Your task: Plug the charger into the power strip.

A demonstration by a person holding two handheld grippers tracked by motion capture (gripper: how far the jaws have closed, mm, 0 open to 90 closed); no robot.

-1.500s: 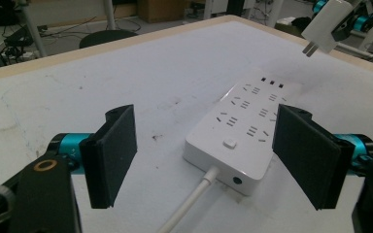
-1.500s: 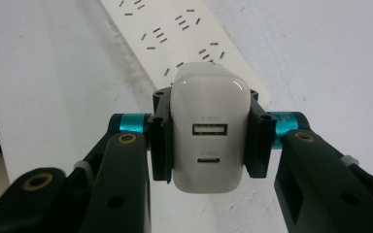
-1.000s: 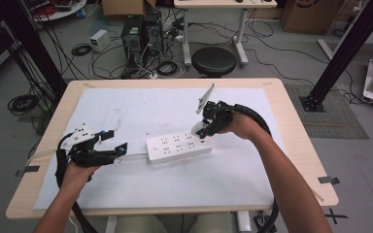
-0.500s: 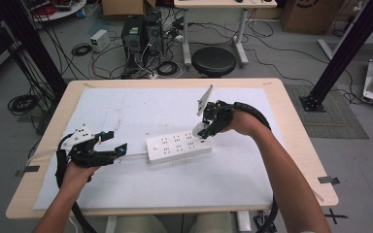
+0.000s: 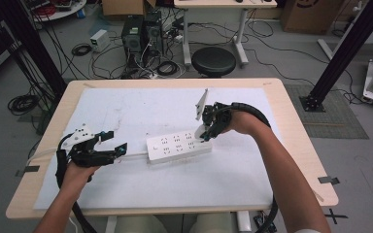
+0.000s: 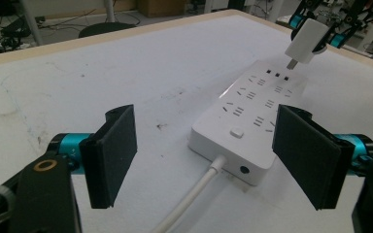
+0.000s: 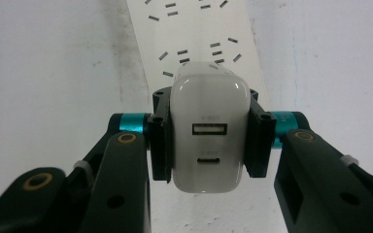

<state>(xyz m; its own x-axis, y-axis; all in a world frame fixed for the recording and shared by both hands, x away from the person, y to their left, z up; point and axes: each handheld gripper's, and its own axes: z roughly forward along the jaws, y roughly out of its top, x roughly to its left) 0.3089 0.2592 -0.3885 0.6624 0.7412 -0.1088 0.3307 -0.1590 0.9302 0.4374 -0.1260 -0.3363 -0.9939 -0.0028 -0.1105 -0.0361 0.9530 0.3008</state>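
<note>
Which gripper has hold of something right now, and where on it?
The right gripper clamps the white charger by its two flat sides. The left gripper holds nothing.

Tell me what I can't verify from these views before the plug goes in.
- White USB charger prongs: right gripper view, hidden behind its own body.
- Prongs-to-slot alignment on the white power strip: left gripper view, far off and small.
- Strip's white cable end: cut off by the bottom edge.
</note>
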